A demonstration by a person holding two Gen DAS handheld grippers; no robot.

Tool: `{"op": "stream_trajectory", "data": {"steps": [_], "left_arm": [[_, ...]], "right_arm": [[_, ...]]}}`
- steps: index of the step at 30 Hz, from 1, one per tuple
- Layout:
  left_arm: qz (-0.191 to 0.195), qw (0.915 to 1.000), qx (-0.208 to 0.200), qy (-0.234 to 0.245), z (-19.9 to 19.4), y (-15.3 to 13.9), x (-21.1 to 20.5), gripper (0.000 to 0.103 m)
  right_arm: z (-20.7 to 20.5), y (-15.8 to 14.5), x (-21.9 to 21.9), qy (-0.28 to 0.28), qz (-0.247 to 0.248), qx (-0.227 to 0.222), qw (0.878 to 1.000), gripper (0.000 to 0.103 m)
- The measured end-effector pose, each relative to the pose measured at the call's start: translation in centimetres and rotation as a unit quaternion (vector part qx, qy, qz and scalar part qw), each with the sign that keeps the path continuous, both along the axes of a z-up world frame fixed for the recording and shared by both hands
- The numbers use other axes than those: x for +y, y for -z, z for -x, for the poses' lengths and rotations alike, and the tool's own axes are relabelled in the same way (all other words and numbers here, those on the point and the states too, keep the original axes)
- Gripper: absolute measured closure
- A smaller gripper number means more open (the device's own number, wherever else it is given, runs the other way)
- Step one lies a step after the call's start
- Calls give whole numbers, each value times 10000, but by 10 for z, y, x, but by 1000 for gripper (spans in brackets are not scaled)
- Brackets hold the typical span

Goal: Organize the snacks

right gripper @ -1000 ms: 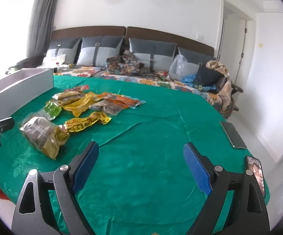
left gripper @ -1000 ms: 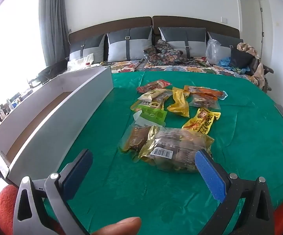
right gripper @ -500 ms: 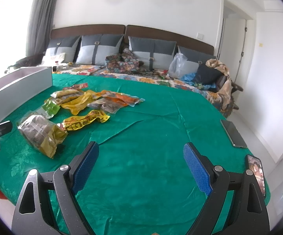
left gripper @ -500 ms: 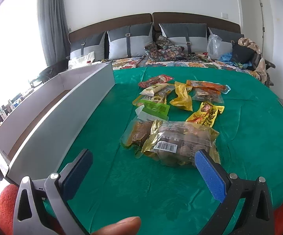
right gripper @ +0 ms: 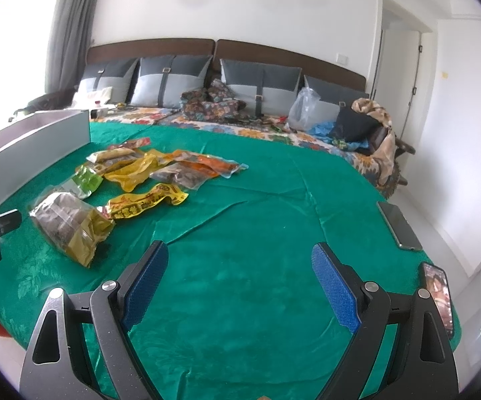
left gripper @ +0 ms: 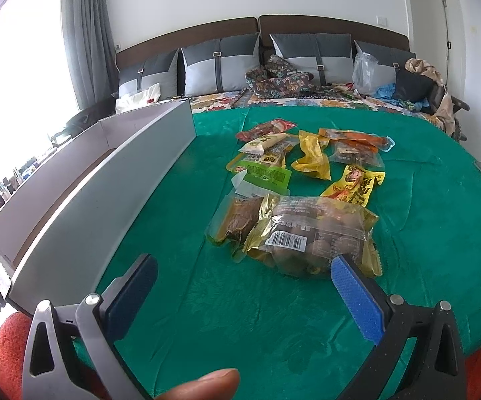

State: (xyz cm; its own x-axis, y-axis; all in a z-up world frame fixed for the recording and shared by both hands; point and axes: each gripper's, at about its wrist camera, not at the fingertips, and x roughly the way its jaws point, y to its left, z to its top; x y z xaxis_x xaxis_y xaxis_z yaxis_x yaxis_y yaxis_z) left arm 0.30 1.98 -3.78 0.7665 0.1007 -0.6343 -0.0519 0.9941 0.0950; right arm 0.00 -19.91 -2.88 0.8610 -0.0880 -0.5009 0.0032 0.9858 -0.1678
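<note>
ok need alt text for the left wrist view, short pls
An open left gripper approaches a gold-edged clear snack bag on a green tablecloth. More snack packets lie beyond, and a long white box sits left.

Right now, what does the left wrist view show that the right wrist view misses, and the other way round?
Only the left wrist view shows the inside of the long white box, the open left gripper and a thumb tip at the bottom edge.

Only the right wrist view shows the open right gripper, two phones near the table's right edge, one dark and one lit, and a doorway.

Both show the green tablecloth, the snack packets including the barcoded gold-edged bag, the yellow pouch, and the grey pillows.
</note>
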Motion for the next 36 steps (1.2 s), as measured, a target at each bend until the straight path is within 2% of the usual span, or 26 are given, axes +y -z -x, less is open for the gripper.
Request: {"op": "stream_trajectory", "data": {"steps": [26, 36], "left_arm": [[33, 9995, 297, -58, -6, 18, 13, 0], [317, 9963, 794, -130, -16, 42, 25, 0]], "right_arm": [[-4, 7, 3, -102, 59, 142, 9998, 13], [-4, 8, 3, -72, -5, 182, 9998, 13]]}}
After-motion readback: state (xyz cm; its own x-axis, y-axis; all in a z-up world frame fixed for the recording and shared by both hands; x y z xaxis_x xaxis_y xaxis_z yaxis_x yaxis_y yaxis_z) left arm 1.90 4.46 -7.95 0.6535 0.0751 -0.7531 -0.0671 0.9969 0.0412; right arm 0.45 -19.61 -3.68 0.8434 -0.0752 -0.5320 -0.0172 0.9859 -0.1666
